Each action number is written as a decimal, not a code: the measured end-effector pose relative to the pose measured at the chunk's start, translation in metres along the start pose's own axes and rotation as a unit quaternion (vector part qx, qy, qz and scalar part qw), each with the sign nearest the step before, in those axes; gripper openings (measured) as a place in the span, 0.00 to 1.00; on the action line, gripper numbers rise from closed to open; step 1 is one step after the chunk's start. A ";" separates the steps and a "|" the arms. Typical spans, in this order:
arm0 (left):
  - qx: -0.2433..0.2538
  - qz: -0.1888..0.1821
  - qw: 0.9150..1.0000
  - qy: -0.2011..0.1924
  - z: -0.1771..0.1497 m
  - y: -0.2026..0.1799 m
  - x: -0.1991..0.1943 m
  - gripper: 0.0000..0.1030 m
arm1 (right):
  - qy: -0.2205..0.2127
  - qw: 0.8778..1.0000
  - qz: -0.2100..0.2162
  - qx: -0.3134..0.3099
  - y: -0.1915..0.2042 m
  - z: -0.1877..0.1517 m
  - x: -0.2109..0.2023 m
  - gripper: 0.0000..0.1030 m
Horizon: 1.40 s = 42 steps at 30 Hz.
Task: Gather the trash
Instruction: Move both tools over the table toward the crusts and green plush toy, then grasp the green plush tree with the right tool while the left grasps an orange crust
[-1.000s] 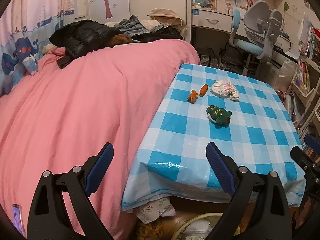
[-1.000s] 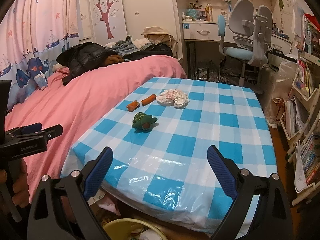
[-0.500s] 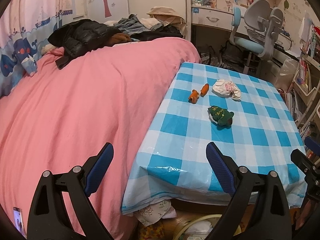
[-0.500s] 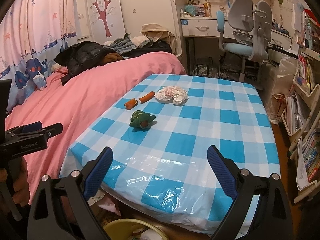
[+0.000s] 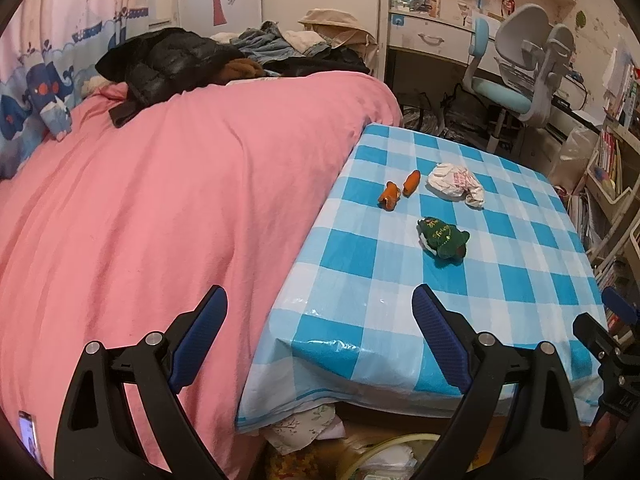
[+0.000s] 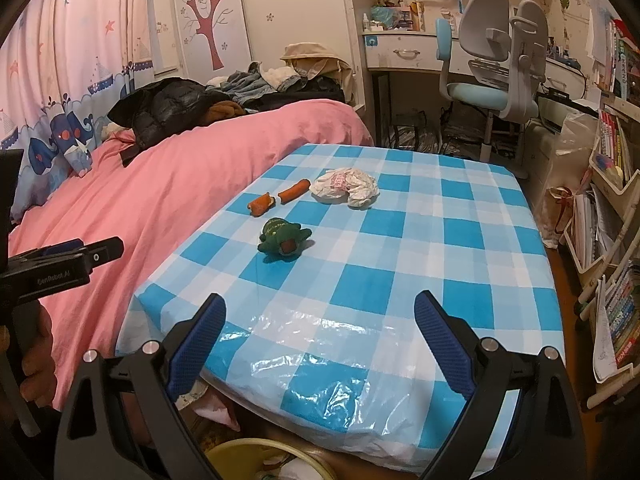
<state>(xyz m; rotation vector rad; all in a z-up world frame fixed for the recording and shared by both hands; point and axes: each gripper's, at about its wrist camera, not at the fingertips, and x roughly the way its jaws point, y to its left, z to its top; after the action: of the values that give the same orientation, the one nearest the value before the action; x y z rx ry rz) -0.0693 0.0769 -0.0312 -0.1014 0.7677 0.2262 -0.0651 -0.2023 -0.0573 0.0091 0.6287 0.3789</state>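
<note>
We hold the left gripper (image 5: 320, 332) at the near corner of the table (image 5: 500, 276), where the blue-and-white checked cloth meets the pink bed cover (image 5: 160, 200); its blue-padded fingers (image 5: 200, 336) are spread wide and grip nothing. We hold the right gripper (image 6: 320, 336) above the near edge of the same table, its jaws likewise spread wide and empty.

The trash lies toward the far left part of the tabletop. A crumpled white wrapper (image 6: 346, 187) sits farthest from us. Just beside it, on the bed side, we see two orange pieces (image 6: 278, 198) lying end to end with a small gap between them. Nearer to us lies a crumpled green wrapper (image 6: 283, 237), apart from the other items.

Below the table's near edge we see the rim of a yellow bin (image 6: 256, 454). All trash items are well ahead of both grippers.
</note>
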 end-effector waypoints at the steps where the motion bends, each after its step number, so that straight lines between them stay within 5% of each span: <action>1: -0.002 -0.001 1.000 0.001 0.001 0.001 0.001 0.87 | 0.000 1.000 0.000 0.000 0.000 0.000 0.000 0.88; 22: -0.041 -0.014 0.999 0.022 0.056 -0.004 0.077 0.87 | 0.049 0.997 0.024 -0.059 0.029 0.034 0.083 0.88; 42: 0.038 -0.026 0.997 0.058 0.101 -0.059 0.182 0.87 | 0.085 0.992 0.063 -0.072 0.034 0.056 0.162 0.83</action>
<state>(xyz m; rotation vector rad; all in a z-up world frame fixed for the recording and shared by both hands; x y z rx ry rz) 0.1404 0.0669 -0.0851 -0.0625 0.8873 0.1426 0.0754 -0.1083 -0.1001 -0.1217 0.7696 0.5513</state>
